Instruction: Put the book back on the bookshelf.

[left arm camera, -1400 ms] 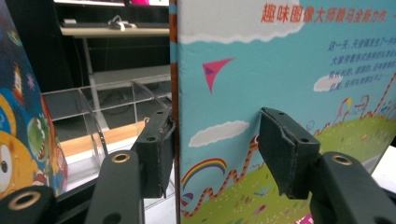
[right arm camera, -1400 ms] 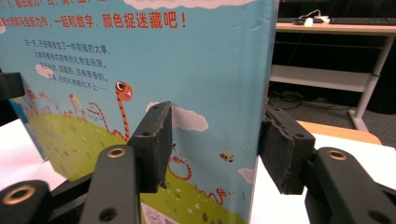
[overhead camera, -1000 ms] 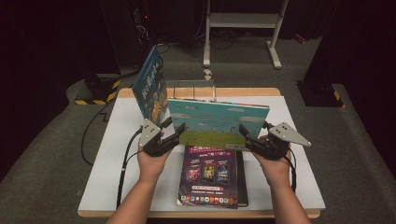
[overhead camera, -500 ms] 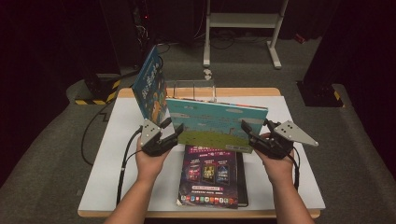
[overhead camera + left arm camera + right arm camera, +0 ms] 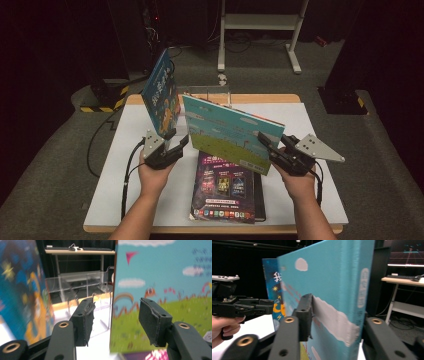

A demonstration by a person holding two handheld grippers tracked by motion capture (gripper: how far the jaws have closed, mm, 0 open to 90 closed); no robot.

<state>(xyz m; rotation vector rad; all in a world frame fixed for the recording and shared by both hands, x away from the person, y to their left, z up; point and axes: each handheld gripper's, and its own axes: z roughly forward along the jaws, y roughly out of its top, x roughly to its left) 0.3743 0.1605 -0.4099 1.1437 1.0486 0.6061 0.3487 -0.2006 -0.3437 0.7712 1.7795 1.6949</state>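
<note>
Behind the raised teal book [image 5: 231, 131], a clear rack [image 5: 82, 285] holds nothing visible.

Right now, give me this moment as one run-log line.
right gripper: shut on landscape book, held tilted above table | left gripper: open beside its edge | blue book: upright | purple book: flat

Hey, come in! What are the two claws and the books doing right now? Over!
Right gripper shut on sky-and-grass book, lifted. Left gripper open beside it. Blue book upright behind; purple book flat beneath.

white table [image 5: 125, 165], clear acrylic rack [image 5: 75, 283] at its far edge, metal stand [image 5: 260, 30] beyond
</note>
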